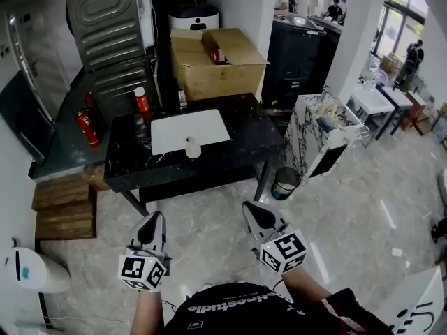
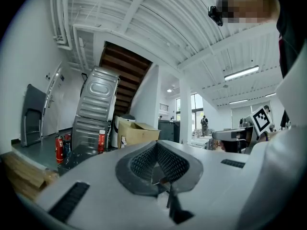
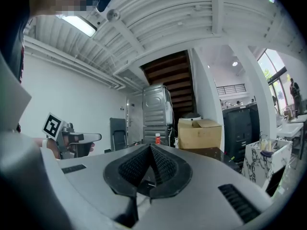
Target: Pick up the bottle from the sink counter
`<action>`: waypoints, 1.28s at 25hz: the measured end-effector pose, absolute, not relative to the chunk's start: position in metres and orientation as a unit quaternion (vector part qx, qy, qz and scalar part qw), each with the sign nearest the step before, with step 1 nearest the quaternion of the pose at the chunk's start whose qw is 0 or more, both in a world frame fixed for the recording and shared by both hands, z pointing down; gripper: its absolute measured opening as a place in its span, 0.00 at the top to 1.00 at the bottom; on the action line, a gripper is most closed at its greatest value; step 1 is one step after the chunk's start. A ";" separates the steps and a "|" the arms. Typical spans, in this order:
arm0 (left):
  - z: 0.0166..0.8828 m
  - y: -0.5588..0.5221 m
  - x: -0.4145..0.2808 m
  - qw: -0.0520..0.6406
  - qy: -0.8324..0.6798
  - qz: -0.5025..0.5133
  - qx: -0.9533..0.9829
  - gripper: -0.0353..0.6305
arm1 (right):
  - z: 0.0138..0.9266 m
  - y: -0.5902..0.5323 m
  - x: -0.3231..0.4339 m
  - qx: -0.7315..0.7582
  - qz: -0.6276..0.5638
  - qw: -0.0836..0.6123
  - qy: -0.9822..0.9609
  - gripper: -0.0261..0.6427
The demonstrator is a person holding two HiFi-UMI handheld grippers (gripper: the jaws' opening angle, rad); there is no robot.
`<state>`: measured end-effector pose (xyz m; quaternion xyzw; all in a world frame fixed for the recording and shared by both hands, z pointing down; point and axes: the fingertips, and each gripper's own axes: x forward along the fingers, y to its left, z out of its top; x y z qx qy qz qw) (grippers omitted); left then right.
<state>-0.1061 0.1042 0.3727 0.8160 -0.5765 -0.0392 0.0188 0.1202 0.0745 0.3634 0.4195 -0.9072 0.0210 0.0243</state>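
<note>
A small pale bottle (image 1: pixel 193 147) stands on the front rim of the white sink basin (image 1: pixel 202 125), set in a black counter (image 1: pixel 131 160). A red bottle (image 1: pixel 142 102) (image 2: pixel 101 141) (image 3: pixel 157 139) stands at the counter's back left. Both grippers hover low over the floor, well in front of the counter and apart from either bottle. My left gripper (image 1: pixel 151 223) (image 2: pixel 156 146) is shut and holds nothing. My right gripper (image 1: pixel 255 212) (image 3: pixel 150 149) is also shut and holds nothing. Each gripper shows in the other's view, held in a hand.
A cardboard box (image 1: pixel 216 61) sits behind the counter in front of a grey ribbed appliance (image 1: pixel 112 19). Red fire extinguishers (image 1: pixel 87 128) stand at the left, wooden steps (image 1: pixel 64 204) beside the counter. A bin (image 1: pixel 285 182) and marbled cabinet (image 1: pixel 307 145) stand to its right.
</note>
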 end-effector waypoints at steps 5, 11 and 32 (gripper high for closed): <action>0.373 0.103 -0.111 0.022 -0.574 -0.042 0.818 0.93 | 0.363 0.074 0.114 0.418 0.019 0.027 -0.908 0.91; 0.377 0.101 -0.120 0.023 -0.569 -0.041 0.821 0.93 | 0.365 0.072 0.103 0.418 0.017 0.025 -0.908 0.91; 0.419 0.048 -0.169 0.059 -0.548 -0.030 0.834 0.93 | 0.390 0.035 0.055 0.428 0.048 0.022 -0.902 0.90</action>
